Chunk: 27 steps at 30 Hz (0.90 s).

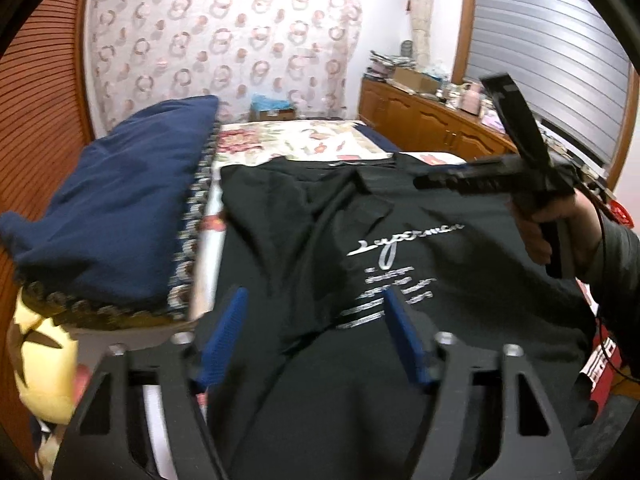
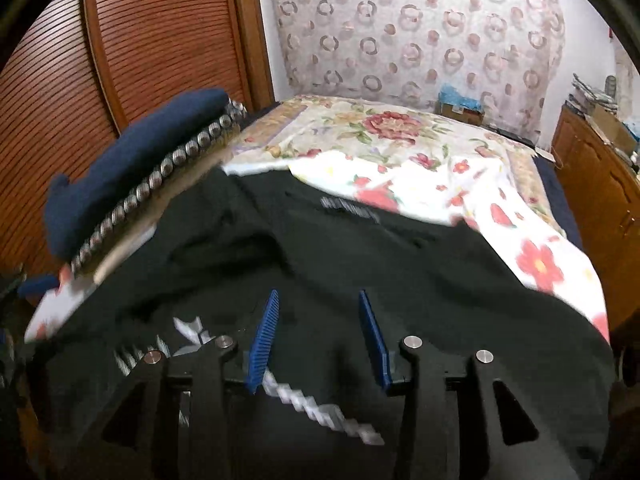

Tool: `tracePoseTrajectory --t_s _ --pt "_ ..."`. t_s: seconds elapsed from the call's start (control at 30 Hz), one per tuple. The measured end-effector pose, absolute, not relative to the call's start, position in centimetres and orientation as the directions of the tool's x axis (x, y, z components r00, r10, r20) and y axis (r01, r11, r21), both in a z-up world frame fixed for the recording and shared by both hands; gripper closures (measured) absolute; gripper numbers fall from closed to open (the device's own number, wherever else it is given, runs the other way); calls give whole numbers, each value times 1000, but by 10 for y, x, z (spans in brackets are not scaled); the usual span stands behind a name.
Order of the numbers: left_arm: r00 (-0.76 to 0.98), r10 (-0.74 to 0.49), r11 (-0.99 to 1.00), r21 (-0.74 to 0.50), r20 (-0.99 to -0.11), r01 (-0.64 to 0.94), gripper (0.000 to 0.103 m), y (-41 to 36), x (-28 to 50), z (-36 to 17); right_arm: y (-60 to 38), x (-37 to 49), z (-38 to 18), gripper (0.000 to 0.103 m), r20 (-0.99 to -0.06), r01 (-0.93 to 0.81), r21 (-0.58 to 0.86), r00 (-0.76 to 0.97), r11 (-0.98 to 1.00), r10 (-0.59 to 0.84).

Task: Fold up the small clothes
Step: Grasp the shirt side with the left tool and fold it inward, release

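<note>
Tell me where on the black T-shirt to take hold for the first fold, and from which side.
Grip the black T-shirt at its left side edge beside the navy pillow, coming in from the left with the open left claw; that edge lies flat and exposed.

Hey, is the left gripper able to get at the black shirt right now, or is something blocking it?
Probably yes. The left gripper has its jaws open right above the black shirt, with nothing between them and the cloth.

A bed (image 2: 400, 148) under a floral cover fills the room, slatted wooden doors (image 2: 132, 36) at nine o'clock, circle-patterned curtain (image 2: 420, 28) at twelve, cluttered wooden cabinet (image 1: 424, 120) at two.
</note>
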<state>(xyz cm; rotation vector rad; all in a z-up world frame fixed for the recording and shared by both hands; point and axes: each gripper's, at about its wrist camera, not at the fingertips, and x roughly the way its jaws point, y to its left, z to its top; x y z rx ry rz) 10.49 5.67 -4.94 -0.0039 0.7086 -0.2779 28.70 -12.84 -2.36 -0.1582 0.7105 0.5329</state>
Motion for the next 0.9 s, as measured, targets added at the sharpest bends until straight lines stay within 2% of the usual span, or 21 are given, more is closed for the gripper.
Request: tracePoseTrajectory --t_s 0.07,0.17,0.37,0.47,0.63,0.83,0.9 --pt "712 -281 954 -107 -644 279 56 49 108 -50 -142 272 -32 60 -674 -507 32 626 861 393" --pt "692 -329 936 -124 -642 330 62 35 112 -49 -158 257 -45 60 -696 -494 10 621 869 361" --pt "679 -339 925 -98 -651 368 64 13 124 -47 -176 236 -64 60 -706 -484 4 618 875 345" --pt "663 -337 919 -80 -668 386 78 5 132 -49 -180 233 -61 60 -704 -481 8 620 877 347" --pt "630 -313 911 -36 -711 411 79 -8 141 -57 -179 229 -59 59 -700 -483 -14 630 876 336" --pt "619 -161 939 74 -769 336 77 -6 155 -78 -179 229 -55 57 -700 -487 -32 634 873 328" --pt "619 -152 941 79 -770 328 75 -4 156 -80 -180 228 -55 57 -699 -487 -33 635 873 328"
